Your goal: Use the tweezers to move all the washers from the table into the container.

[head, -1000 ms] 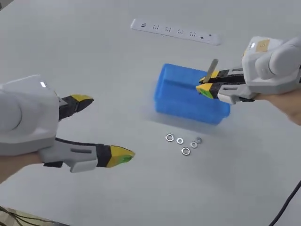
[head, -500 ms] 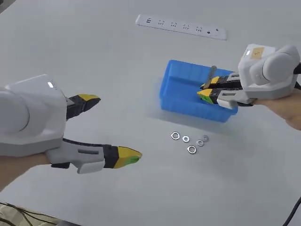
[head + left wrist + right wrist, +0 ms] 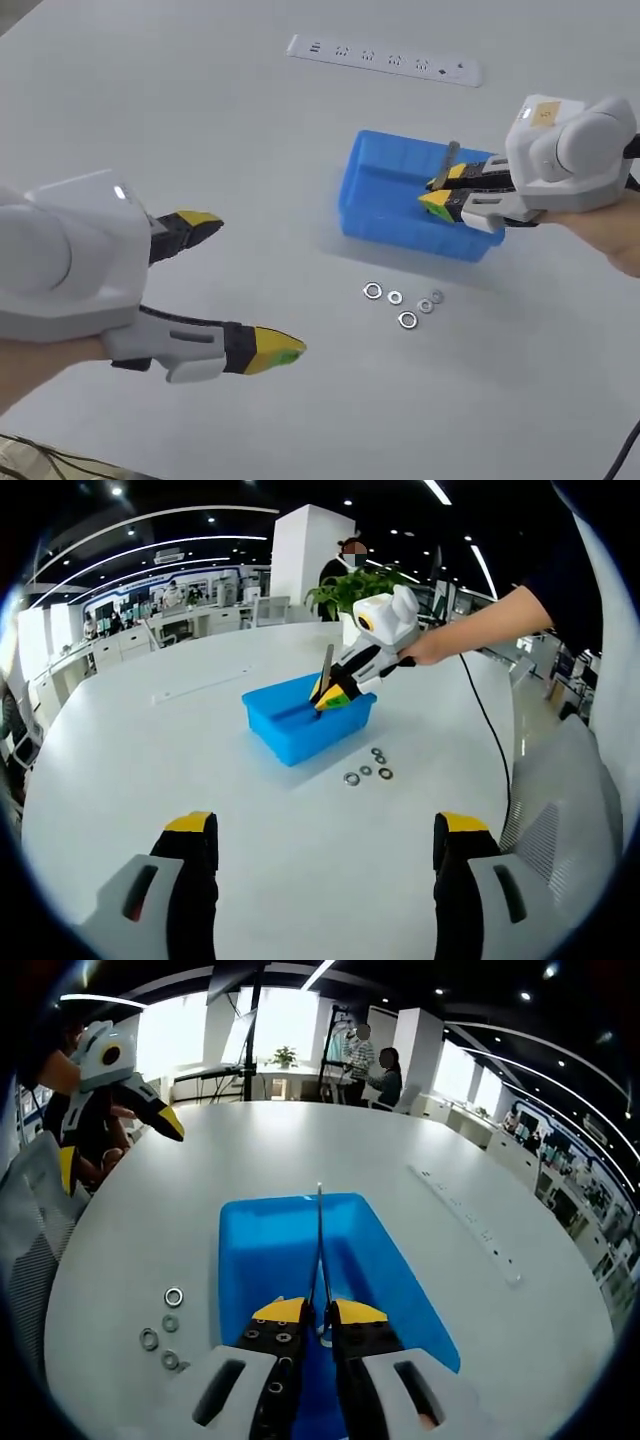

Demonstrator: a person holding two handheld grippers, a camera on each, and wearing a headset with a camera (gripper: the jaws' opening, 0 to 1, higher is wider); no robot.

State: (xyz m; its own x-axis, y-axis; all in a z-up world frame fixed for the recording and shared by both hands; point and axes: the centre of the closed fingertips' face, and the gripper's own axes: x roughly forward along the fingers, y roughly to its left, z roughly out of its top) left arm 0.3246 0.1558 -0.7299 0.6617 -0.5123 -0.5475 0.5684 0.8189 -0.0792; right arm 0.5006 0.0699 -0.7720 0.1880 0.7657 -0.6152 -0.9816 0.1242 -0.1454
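Several metal washers (image 3: 400,303) lie in a loose cluster on the white table, just in front of the blue container (image 3: 385,205). My right gripper (image 3: 434,193) is shut on the tweezers (image 3: 450,158) and hovers over the container's right half; in the right gripper view the tweezers (image 3: 320,1245) point along the blue container (image 3: 270,1260), with the washers (image 3: 163,1337) to the left. My left gripper (image 3: 240,290) stands open at the near left, well apart from the washers. In the left gripper view the washers (image 3: 366,771) lie beyond its open jaws, near the container (image 3: 290,725).
A white power strip (image 3: 382,59) lies at the far side of the table. The table edge runs along the bottom left. A black cable (image 3: 628,440) trails at the bottom right. People and desks stand in the background of the gripper views.
My right gripper with the tweezers has sunk slightly toward the container. My left gripper has drifted a little down and right. The washers have not moved.
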